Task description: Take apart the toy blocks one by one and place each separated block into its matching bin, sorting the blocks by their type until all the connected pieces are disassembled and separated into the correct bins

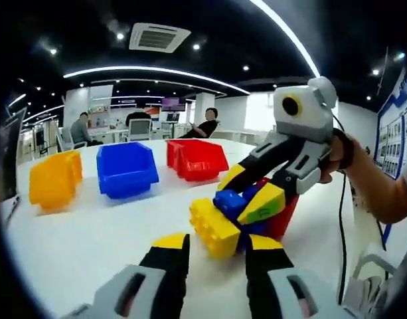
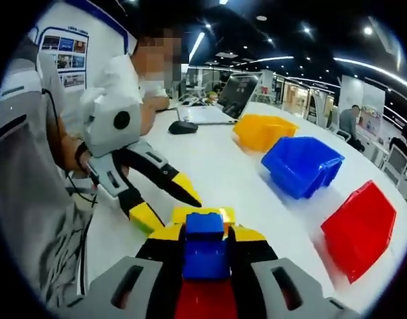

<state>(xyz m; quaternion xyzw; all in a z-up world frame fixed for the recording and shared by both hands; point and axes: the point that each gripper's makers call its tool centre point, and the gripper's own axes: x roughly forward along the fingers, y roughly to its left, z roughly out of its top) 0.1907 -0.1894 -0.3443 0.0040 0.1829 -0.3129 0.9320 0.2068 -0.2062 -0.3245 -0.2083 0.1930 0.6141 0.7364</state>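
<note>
Three bins wait at the far side of the white table: the yellow bin, the blue bin and the red bin, mouths tipped toward us, which we judge is so that loose pieces can be dropped in easily. We hold the block cluster just above the tabletop, in front of the bins. Our right gripper has its jaws pinched around the blue and red pieces, steadying the stack, we believe, so that one piece can be pulled free. Our left gripper has its fingers spread, its tips flanking the yellow block without visibly squeezing it. That yellow block juts sideways from the cluster toward our left gripper, studs facing outward. In the right gripper view the stack's long axis runs along the jaws, red nearest, then the blue block, with yellow at the far end.
</note>
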